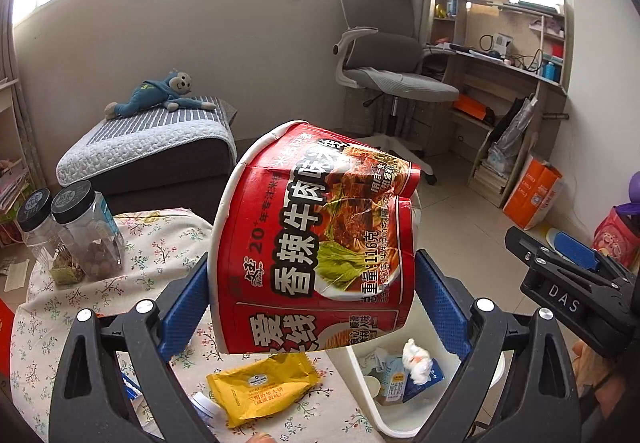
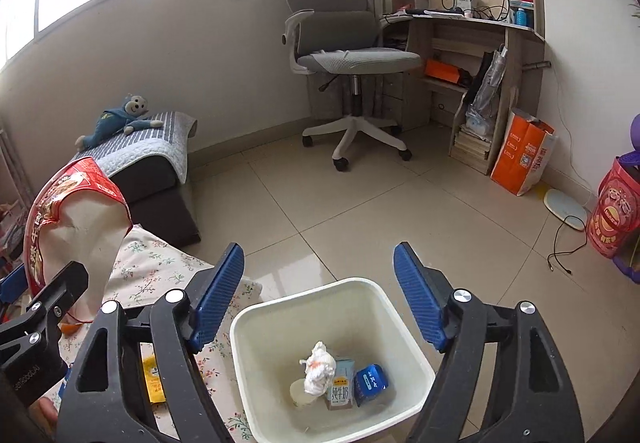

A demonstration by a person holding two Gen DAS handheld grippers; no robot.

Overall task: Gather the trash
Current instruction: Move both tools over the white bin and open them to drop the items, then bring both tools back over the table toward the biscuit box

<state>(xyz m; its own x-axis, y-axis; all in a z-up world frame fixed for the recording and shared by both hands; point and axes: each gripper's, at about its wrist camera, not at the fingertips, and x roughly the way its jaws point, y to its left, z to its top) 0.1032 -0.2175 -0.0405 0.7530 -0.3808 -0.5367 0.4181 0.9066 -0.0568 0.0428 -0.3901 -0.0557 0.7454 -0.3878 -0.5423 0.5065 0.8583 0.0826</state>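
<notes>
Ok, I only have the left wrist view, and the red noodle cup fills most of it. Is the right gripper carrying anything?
Observer: No. In the right wrist view the right gripper is open with nothing between its blue pads.
Operator: What is below it?
Observer: The white trash bin, standing on the tiled floor beside the floral tablecloth.
Operator: I can see a tissue and a carton in there. Anything else?
Observer: Yes: beside the crumpled tissue and milk carton lie a blue packet and a pale round lid.
Operator: And my cup?
Observer: The left gripper is shut on the noodle cup; from the right its crushed white inside shows.
</notes>
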